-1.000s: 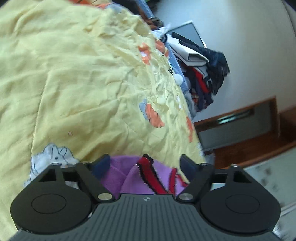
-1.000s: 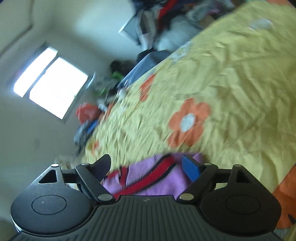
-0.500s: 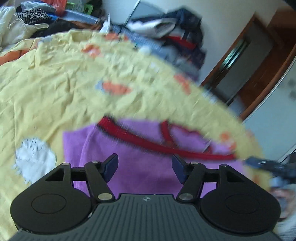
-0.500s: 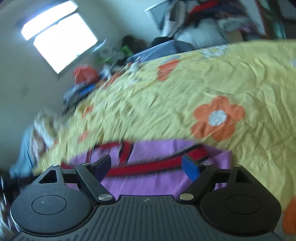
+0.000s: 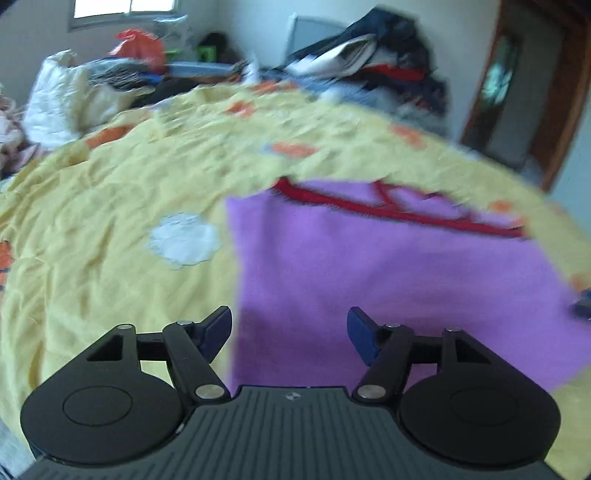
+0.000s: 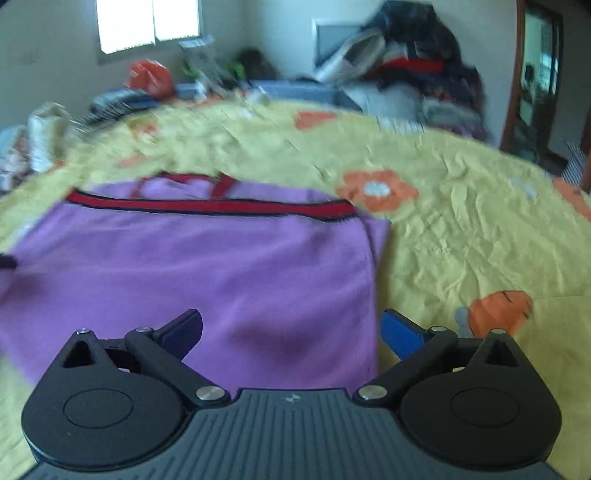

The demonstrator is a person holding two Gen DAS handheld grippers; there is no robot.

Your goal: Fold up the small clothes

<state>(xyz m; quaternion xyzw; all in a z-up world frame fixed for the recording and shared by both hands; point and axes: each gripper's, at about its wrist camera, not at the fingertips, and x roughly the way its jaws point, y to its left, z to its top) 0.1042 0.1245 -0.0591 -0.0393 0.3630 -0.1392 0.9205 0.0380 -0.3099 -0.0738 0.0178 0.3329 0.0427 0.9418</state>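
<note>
Both of my grippers are spread wide with nothing between the fingers. My left gripper [image 5: 289, 334] hangs over the near left part of the purple garment [image 5: 388, 280]; its left finger [image 5: 216, 326] sits about over the garment's left edge, and the right finger is over purple cloth. My right gripper [image 6: 291, 332] hangs over the near right part of the garment [image 6: 221, 266]; the left finger is above purple cloth, and the right finger [image 6: 400, 332] is just past the garment's right edge, over the yellow sheet [image 6: 461, 229].

I see the garment spread fairly flat on the sheet, with a red band [image 6: 207, 206] along its far edge and thinner red trim just beyond it. Its right edge shows a doubled layer of cloth. From the left view the red trim [image 5: 388, 206] runs across the far side too, though it is blurred.

I can make out orange flowers [image 6: 376, 190] and a white patch [image 5: 183, 242] on the sheet. Beyond the bed there is a heap of dark clothes [image 6: 413, 66] against the wall, an orange bag [image 6: 149, 77], a window [image 6: 147, 22] and a wooden door frame [image 5: 569, 92]. Much of both views is smeared, so I cannot tell finer details of the clutter.
</note>
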